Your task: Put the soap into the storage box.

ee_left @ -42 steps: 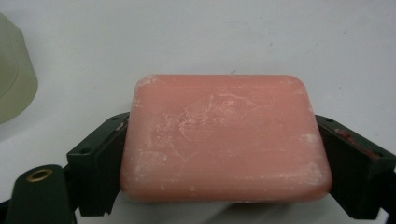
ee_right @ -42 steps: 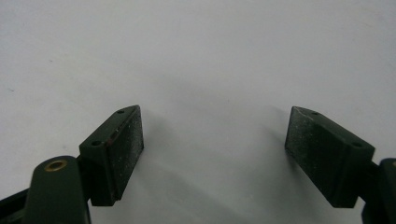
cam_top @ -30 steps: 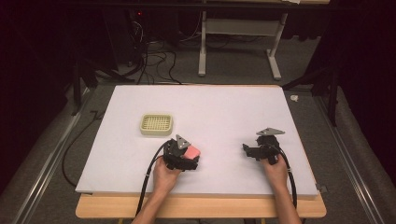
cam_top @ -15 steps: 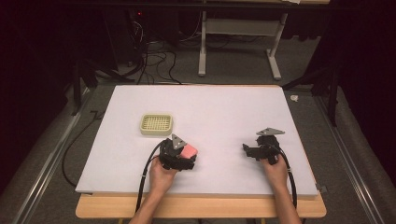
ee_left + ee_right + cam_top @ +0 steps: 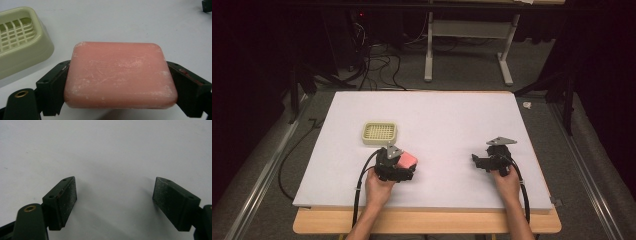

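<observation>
Left gripper [image 5: 404,167] clamped on the pink soap bar [image 5: 120,75], one jaw on each short end; bar sits flat between the jaws, just off the white table [image 5: 452,115]; green soap dish [image 5: 20,37] lies ahead and to the left of this gripper, close but not touching. Right gripper [image 5: 113,200] spread wide, nothing between its jaws, bare table ahead of it. Risks, as I judge them: soap surface looks waxy, so it could slide out of the jaws if tilted; bar may land askew on the dish grid; a low approach could nudge the light dish away.
</observation>
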A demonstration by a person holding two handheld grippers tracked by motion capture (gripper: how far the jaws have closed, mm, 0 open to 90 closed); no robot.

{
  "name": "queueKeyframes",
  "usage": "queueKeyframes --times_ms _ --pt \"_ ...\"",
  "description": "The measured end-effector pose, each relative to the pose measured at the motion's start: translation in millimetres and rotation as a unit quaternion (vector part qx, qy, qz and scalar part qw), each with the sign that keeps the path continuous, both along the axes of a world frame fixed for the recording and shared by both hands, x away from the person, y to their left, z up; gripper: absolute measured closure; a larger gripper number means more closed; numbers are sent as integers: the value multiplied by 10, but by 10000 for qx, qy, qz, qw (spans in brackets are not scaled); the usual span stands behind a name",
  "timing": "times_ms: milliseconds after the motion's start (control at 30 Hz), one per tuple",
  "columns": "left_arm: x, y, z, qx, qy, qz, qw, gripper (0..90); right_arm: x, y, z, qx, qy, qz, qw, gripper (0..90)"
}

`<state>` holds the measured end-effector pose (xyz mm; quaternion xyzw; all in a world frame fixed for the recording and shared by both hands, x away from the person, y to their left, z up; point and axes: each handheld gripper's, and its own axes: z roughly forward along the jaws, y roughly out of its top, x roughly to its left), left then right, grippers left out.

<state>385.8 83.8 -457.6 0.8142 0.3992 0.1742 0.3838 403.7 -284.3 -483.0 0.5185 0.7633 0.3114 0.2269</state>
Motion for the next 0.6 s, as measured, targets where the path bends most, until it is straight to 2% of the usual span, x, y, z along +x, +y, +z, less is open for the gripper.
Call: queueKeyframes --times_ms 600 --pt "-2 233 50 -34 -6 217 9998 139 1 0 0 -2 -5 -1 10000 200"
